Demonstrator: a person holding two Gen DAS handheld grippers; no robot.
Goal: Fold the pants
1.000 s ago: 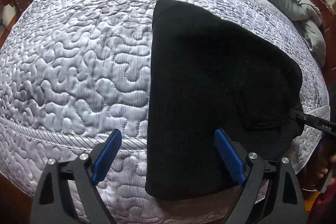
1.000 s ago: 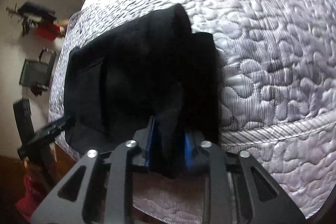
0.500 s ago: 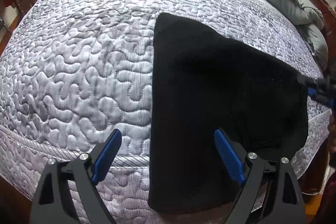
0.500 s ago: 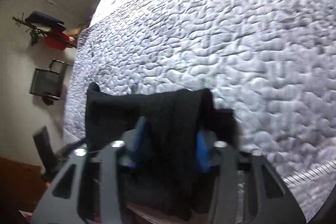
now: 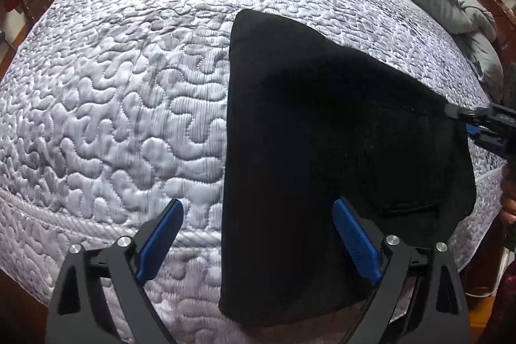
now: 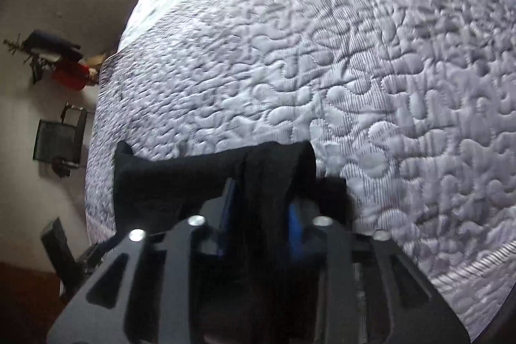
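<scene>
The black pants [image 5: 322, 134] lie folded on the quilted bed [image 5: 113, 86], the near end draping over its edge. The left gripper [image 5: 258, 237] hovers spread wide, holding nothing. The right gripper [image 6: 261, 208] is clamped on a bunched fold of the pants (lifted off the quilt).

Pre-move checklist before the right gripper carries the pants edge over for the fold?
1. Right gripper shut on black fabric pants: ok.
2. Left gripper open, fingers astride the pants' near end: ok.
3. Left gripper pinning the cloth: not ok, holds nothing.
4. Pants resting on the grey quilted mattress: ok; near end overhangs its edge.
5. Landing area beyond the pants free of objects: ok.
6. Layers caught in the right grip: cannot tell.
</scene>
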